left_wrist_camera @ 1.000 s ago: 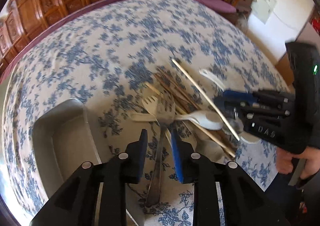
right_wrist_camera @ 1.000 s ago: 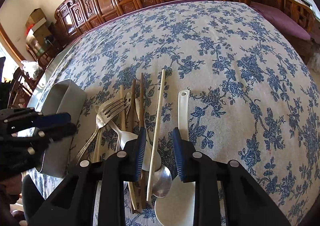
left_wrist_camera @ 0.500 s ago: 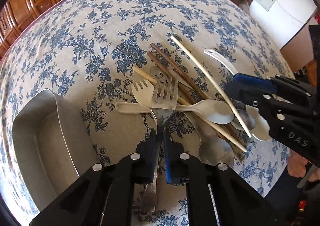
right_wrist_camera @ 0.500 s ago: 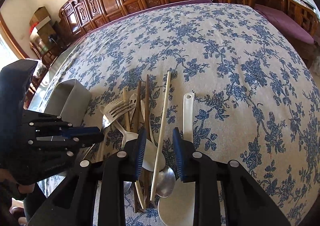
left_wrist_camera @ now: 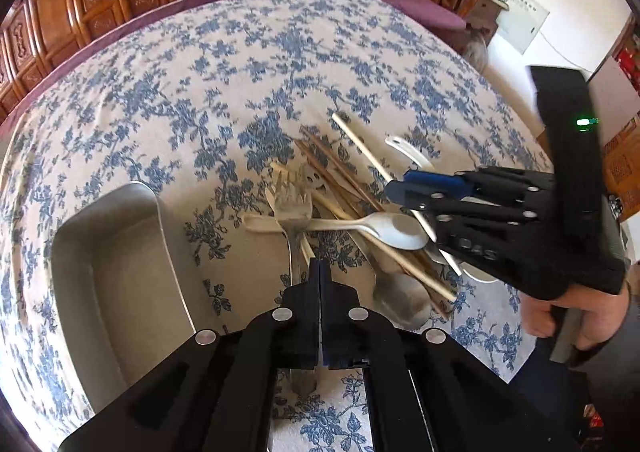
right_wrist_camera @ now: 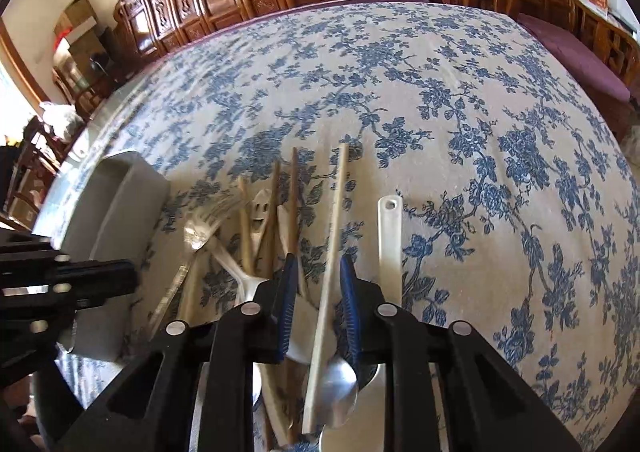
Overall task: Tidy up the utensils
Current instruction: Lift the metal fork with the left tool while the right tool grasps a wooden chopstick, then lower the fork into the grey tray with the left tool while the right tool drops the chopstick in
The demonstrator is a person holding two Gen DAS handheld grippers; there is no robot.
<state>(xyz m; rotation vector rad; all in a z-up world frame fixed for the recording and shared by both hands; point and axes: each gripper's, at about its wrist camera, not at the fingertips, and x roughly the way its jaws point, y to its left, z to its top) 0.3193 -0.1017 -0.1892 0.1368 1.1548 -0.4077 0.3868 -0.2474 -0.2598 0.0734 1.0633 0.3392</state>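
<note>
Utensils [left_wrist_camera: 360, 220] lie heaped on the floral table [left_wrist_camera: 240, 64], at about three o'clock from a grey tray [left_wrist_camera: 112, 264]. The left tongs [left_wrist_camera: 320, 272] are clenched on the handle of a metal fork [left_wrist_camera: 294, 208], whose tines point to twelve o'clock. The right tongs [right_wrist_camera: 318, 292] are closing around a pale chopstick [right_wrist_camera: 334, 228] that runs between the blue pads [right_wrist_camera: 288, 292] without visibly touching them. A white spoon handle [right_wrist_camera: 390, 236] lies just beside them at two o'clock.
</note>
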